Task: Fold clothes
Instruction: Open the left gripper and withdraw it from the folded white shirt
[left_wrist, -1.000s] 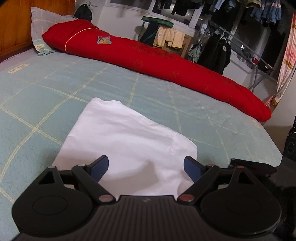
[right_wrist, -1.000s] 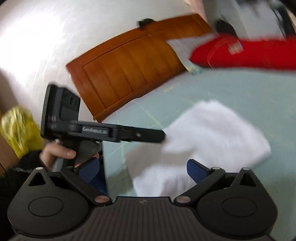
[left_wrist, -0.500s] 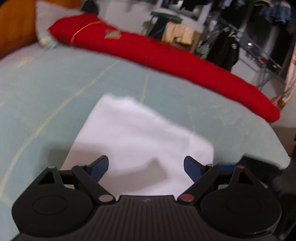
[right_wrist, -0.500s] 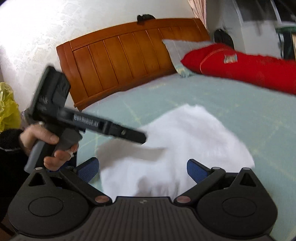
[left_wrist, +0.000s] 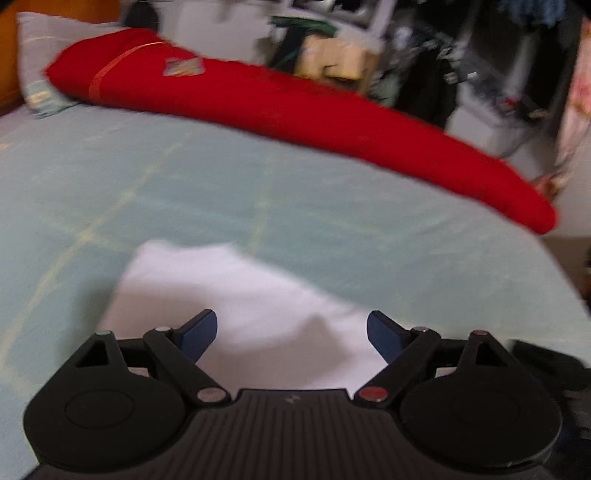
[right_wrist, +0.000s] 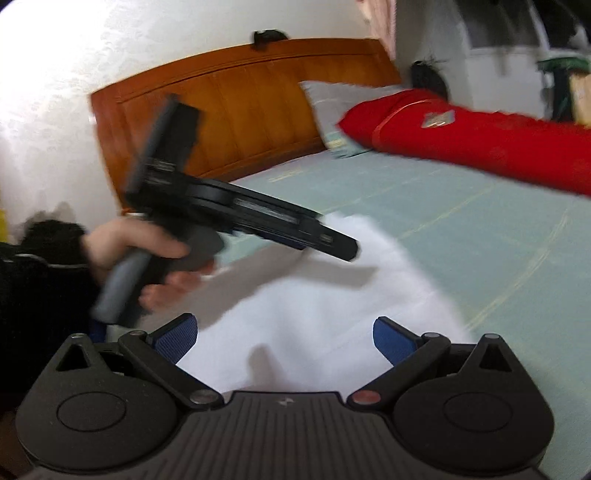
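A white folded garment (left_wrist: 240, 295) lies on the pale green bed sheet (left_wrist: 332, 221), near the bed's front edge. My left gripper (left_wrist: 291, 325) is open above the garment's near part, with nothing between its blue pads. The right wrist view shows the same garment (right_wrist: 332, 295) with my right gripper (right_wrist: 284, 328) open over its near edge, also empty. In that view a hand (right_wrist: 136, 247) holds the left gripper (right_wrist: 343, 251) slanted down over the garment's left side. Both views are blurred.
A long red bolster (left_wrist: 295, 110) runs across the far side of the bed, a grey pillow (left_wrist: 37, 62) at its head end. A wooden headboard (right_wrist: 240, 107) stands against the white wall. Hanging clothes on racks (left_wrist: 461, 74) fill the room beyond.
The left gripper has moved forward and rightwards over the white garment, which now sits lower in its view. The right view has levelled and swung a little. Both grippers stay open.
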